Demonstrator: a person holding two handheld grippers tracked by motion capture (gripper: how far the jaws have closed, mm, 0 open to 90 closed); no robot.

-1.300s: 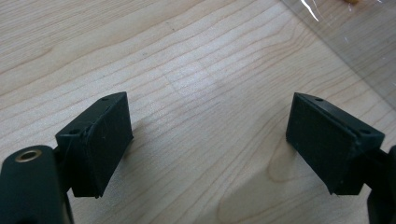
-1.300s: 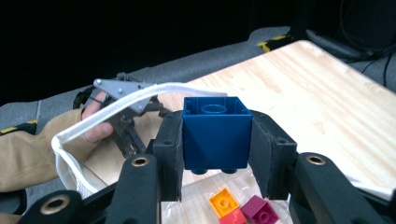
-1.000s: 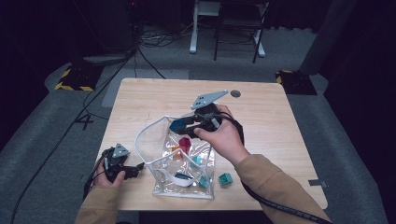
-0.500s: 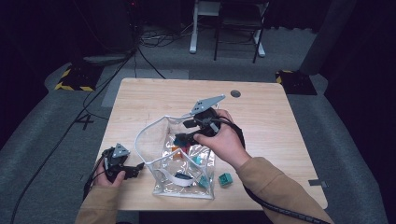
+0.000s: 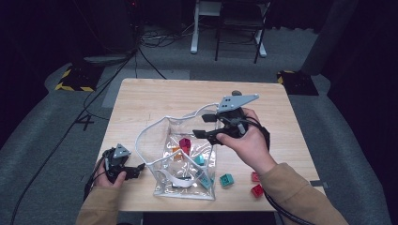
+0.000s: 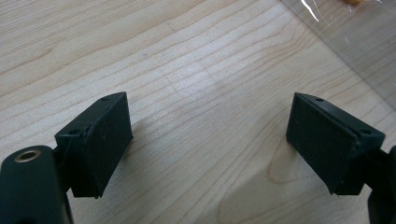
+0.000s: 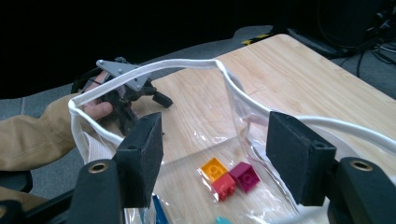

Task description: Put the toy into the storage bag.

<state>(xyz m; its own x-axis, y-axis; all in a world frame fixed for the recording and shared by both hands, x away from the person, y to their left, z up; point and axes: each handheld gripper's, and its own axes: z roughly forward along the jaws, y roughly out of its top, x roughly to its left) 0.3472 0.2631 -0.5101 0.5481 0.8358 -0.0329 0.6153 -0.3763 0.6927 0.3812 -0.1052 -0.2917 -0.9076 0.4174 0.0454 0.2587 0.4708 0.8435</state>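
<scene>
Now right gripper open above bag

Clear plastic bag with a white rim stood on the wooden surface near the front edge, mouth open and facing up, rim bowed into a wide loop. Inside on the bottom lay small toy bricks: an orange brick, a red brick and a magenta brick touching one another, plus a teal brick nearby.
</scene>
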